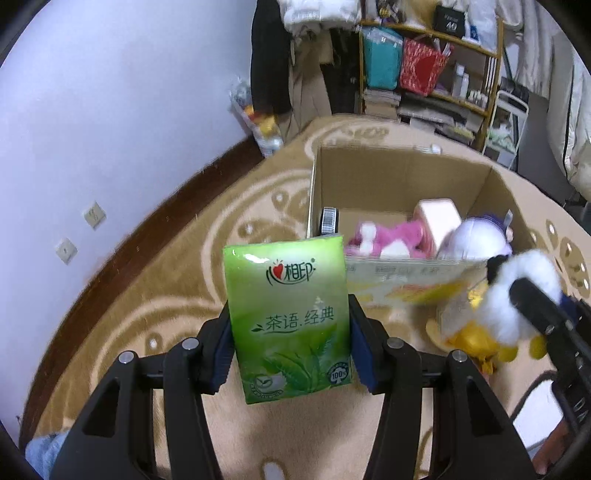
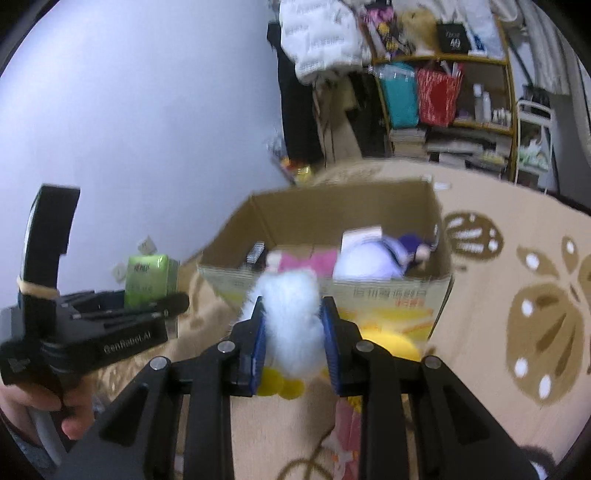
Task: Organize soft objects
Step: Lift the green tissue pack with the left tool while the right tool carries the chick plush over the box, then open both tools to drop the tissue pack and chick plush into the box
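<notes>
The left gripper (image 1: 290, 334) squeezes the green tissue pack (image 1: 291, 317) tight, the right gripper (image 2: 293, 345) squeezes the fluffy duck toy (image 2: 291, 325), and both should go right over the box (image 2: 388, 291) before letting go gently.

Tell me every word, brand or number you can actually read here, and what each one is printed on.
"心相印" – brand on the green tissue pack clamped in the left gripper.
"茶语.经典" – middle of the same pack.
"100%" – round badge at its lower right.
"GenRobot.AI" – on the left gripper's black body, right wrist view.
"40" – black bag on the shelf; smaller print above it is unreadable.
Cardboard box front: red print, too blurred to read.
</notes>
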